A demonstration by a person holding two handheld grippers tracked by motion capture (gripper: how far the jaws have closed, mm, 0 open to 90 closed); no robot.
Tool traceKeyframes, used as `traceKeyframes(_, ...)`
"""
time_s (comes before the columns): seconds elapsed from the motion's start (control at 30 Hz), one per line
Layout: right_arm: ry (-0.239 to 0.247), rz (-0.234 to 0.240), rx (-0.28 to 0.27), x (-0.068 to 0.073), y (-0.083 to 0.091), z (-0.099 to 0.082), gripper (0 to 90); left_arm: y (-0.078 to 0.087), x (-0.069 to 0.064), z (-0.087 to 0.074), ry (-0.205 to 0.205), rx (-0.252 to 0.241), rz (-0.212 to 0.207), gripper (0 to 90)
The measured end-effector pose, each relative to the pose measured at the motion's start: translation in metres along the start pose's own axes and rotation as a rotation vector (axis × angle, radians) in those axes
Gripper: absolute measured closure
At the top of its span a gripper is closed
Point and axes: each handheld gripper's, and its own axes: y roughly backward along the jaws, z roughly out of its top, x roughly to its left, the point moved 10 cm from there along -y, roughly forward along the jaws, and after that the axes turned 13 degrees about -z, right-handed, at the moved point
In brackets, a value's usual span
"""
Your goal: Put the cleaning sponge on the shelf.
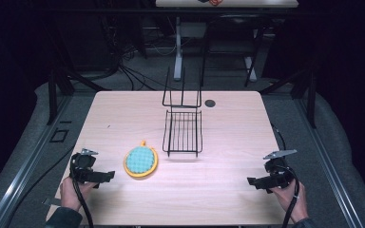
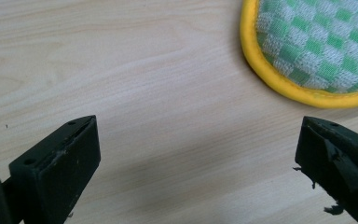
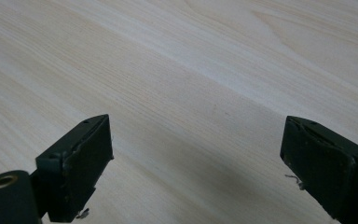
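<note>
A round pot holder with a yellow rim and a green-and-white checked face lies flat on the wooden table, left of centre. My left gripper hovers just left of it, open, with bare wood between its jaws; the left gripper view has the pot holder at its upper right, beyond the jaws. A black wire rack stands behind the pot holder, its back part upright. At the table's right front my right gripper is held open, and the right gripper view looks past its jaws at bare wood.
A small dark round disc sits in the table top beside the rack. Dark floor, cables and table legs lie beyond the far edge. The person's hands come in at the front corners.
</note>
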Motion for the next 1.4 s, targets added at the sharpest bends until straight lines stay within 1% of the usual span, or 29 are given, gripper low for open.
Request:
traceKeyframes(0.13,0.01,0.001,0.005,0.001,0.0,-0.001,8.7,0.001,-0.007,0.008,-0.029,-0.009,-0.005,0.0)
traceKeyframes(0.3,0.011,-0.002,-0.001,0.001,0.001,-0.001,8.7,0.001,-0.012,0.018,-0.034,-0.015,-0.011,0.1)
traceKeyframes(0.43,0.007,-0.002,0.0,0.001,0.002,-0.001,8.7,0.001,-0.014,0.025,-0.045,-0.014,-0.014,0.1)
traceKeyframes(0.5,0.012,-0.001,0.001,0.002,0.002,-0.001,8.7,0.0,-0.016,0.03,-0.044,-0.021,-0.019,0.1)
traceKeyframes(0.77,0.019,-0.003,0.001,0.003,0.001,0.0,8.7,0.0,-0.024,0.054,-0.066,-0.057,-0.034,0.0)
traceKeyframes(0.97,0.024,0.0,0.006,0.003,0.001,0.0,8.9,-0.009,-0.031,0.073,-0.079,-0.075,-0.049,0.0)
traceKeyframes(1.03,0.026,0.0,0.011,0.003,0.001,-0.001,9.0,-0.011,-0.033,0.075,-0.085,-0.068,-0.057,0.1)
traceKeyframes(1.07,0.026,-0.002,0.008,0.003,-0.001,-0.001,9.0,-0.016,-0.036,0.081,-0.093,-0.07,-0.06,0.1)
traceKeyframes(1.13,0.036,-0.005,0.019,0.002,-0.001,-0.002,9.0,-0.022,-0.039,0.086,-0.1,-0.063,-0.07,0.1)
traceKeyframes(1.27,0.034,-0.005,0.007,0.003,-0.001,-0.001,9.1,-0.033,-0.044,0.094,-0.102,-0.056,-0.084,0.2)
traceKeyframes(1.33,0.027,0.004,0.006,0.004,0.0,-0.001,9.1,-0.04,-0.046,0.098,-0.101,-0.055,-0.089,0.4)
traceKeyframes(1.4,0.027,0.005,0.006,0.004,0.0,-0.001,9.1,-0.045,-0.047,0.101,-0.104,-0.049,-0.098,2.7)
